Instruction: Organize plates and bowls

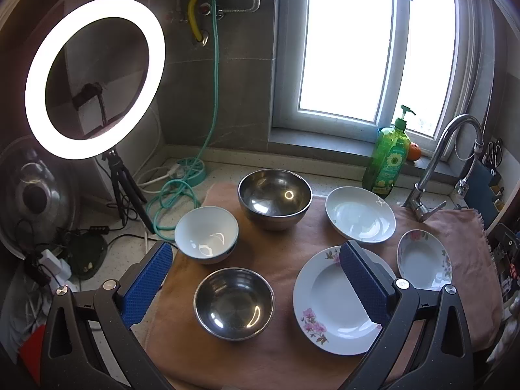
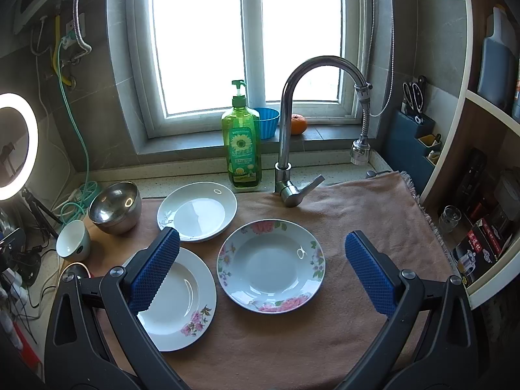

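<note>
On a pinkish cloth (image 1: 279, 260) lie a small steel bowl (image 1: 234, 302), a white bowl (image 1: 206, 234), a large steel bowl (image 1: 274, 201), a plain white plate (image 1: 360, 214), a flowered flat plate (image 1: 328, 302) and a flowered deep plate (image 1: 424, 258). My left gripper (image 1: 256, 260) is open and empty, above the small steel bowl. My right gripper (image 2: 263, 250) is open and empty, above the flowered deep plate (image 2: 271, 266). The right wrist view also shows the flat plate (image 2: 182, 302), white plate (image 2: 198, 211), large steel bowl (image 2: 115, 206) and white bowl (image 2: 73, 239).
A tap (image 2: 289, 149) and green soap bottle (image 2: 242, 149) stand behind the cloth (image 2: 341, 214). A ring light (image 1: 94, 78) on a tripod and cables sit at left. A shelf unit (image 2: 481, 195) and knife holder (image 2: 416, 130) are at right.
</note>
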